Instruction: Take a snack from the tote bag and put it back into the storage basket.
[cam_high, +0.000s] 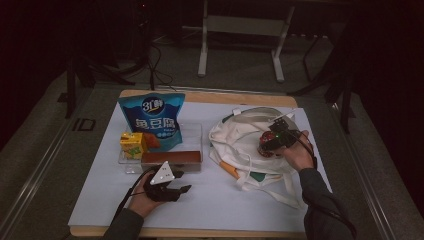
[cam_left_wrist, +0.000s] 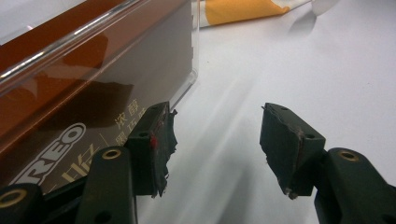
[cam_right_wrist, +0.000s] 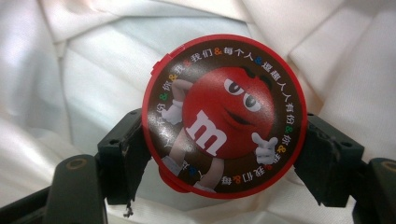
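Note:
My right gripper (cam_high: 272, 141) is shut on a round M&M's tub (cam_right_wrist: 224, 114) with a red lid, one jaw on each side of it, held over the white tote bag (cam_high: 245, 140). The tub (cam_high: 267, 143) hangs above the bag's middle. My left gripper (cam_high: 172, 187) stands open near the table's front, just in front of the clear tray (cam_high: 125, 161). In the left gripper view its jaws are apart with nothing between them, and the brown Oreo box (cam_left_wrist: 70, 102) lies behind the tray's clear wall beside the left jaw.
In the tray stand a blue snack pouch (cam_high: 154, 120) and a yellow drink carton (cam_high: 132, 145), with the brown box (cam_high: 171, 158) along its front. A white sheet (cam_high: 215, 200) covers the table. An orange part of the bag (cam_left_wrist: 243, 9) lies beyond the tray.

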